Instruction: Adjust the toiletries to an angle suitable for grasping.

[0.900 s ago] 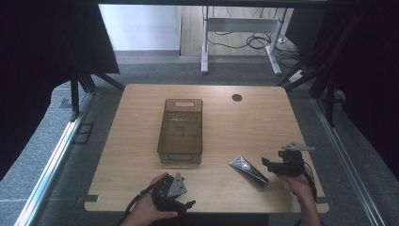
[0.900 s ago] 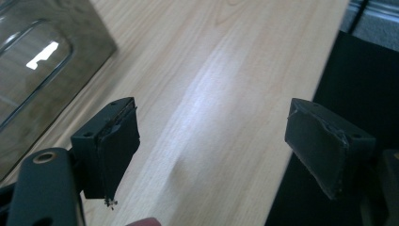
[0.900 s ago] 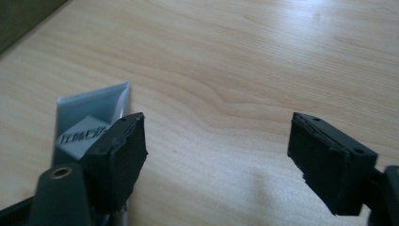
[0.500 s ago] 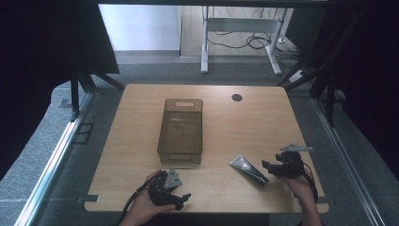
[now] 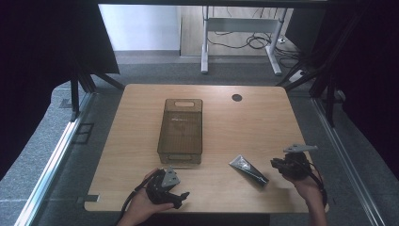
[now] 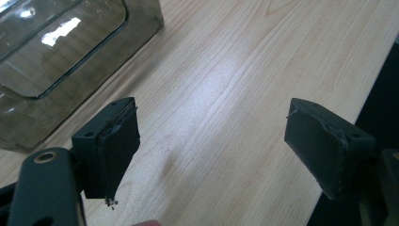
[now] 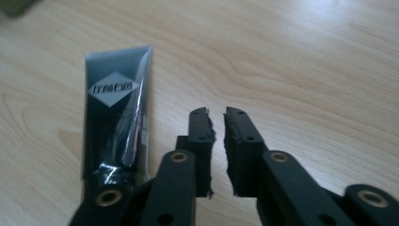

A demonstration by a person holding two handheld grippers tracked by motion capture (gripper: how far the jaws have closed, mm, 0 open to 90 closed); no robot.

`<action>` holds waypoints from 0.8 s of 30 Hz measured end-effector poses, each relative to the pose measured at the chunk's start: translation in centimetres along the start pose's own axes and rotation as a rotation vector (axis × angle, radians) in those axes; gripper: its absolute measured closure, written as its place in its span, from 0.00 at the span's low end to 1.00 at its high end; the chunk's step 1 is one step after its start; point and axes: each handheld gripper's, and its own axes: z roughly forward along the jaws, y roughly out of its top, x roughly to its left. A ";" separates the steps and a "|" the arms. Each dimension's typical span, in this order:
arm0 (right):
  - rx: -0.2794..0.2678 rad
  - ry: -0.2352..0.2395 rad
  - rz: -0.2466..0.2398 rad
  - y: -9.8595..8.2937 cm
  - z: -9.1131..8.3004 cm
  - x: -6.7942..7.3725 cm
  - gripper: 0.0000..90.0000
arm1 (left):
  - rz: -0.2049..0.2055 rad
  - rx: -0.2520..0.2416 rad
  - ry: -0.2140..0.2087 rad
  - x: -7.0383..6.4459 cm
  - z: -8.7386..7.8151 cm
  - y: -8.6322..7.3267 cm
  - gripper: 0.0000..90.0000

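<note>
Right gripper view: black tube [image 7: 117, 120] just left of right gripper [image 7: 216, 115], long axis parallel to nearly closed, empty jaws; left gripper [image 6: 211, 141] spread wide, farther off.

Grey floor [image 5: 141, 66] (cables [image 5: 244, 42] beyond).

- Your left gripper [image 5: 181, 195] is showing as a black block with a grey three-cornered plate on top, and a black cable is trailing from it past your hand.
- Its black jaws are carrying flat rubbery pads [image 6: 117, 146] with frayed edges.
- Your right gripper [image 5: 274, 163] is wearing the same grey plate; brass-ringed pivot holes are glinting on its black links.
- Your forearms are showing bare, with no sleeves.
</note>
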 end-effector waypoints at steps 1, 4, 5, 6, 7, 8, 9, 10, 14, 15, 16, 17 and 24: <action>0.011 0.003 -0.017 0.0 0.2 0.2 0.94 | -0.001 0.004 0.002 0.1 0.1 -0.1 0.21; 0.044 0.013 -0.048 0.0 0.8 0.5 0.98 | -0.016 0.006 0.007 0.4 0.3 -0.1 0.21; 0.051 0.016 -0.054 -0.1 0.9 0.6 0.99 | -0.018 0.009 0.010 0.5 0.4 -0.2 0.21; 0.062 0.023 -0.061 -0.2 1.1 0.5 0.99 | -0.018 0.009 0.010 0.5 0.4 -0.2 0.21; 0.067 0.023 -0.061 -0.2 1.2 0.5 1.00 | -0.020 0.015 0.013 0.7 0.5 -0.3 0.21; 0.074 0.023 -0.059 -0.3 1.3 0.4 1.00 | -0.022 0.017 0.013 0.8 0.5 -0.3 0.21; 0.080 0.027 -0.052 -0.4 1.5 0.2 1.00 | -0.023 0.017 0.013 0.9 0.5 -0.3 0.21; 0.083 0.031 -0.046 -0.5 1.5 0.1 1.00 | -0.023 0.017 0.013 0.9 0.5 -0.3 0.21; 0.097 0.053 -0.046 -0.6 2.0 0.3 1.00 | -0.028 0.003 0.010 1.1 0.2 -0.4 0.21; 0.099 0.050 -0.053 -0.5 2.0 0.4 1.00 | -0.028 0.003 0.010 1.1 0.1 -0.4 0.21; 0.103 0.051 -0.058 -0.5 2.0 0.5 1.00 | -0.027 0.003 0.011 1.1 0.0 -0.3 0.21; 0.103 0.052 -0.062 -0.5 1.9 0.6 1.00 | -0.026 0.001 0.012 1.0 0.0 -0.3 0.21; 0.107 0.067 -0.055 -0.9 1.9 0.4 1.00 | -0.020 0.008 0.008 0.9 0.2 -0.3 0.21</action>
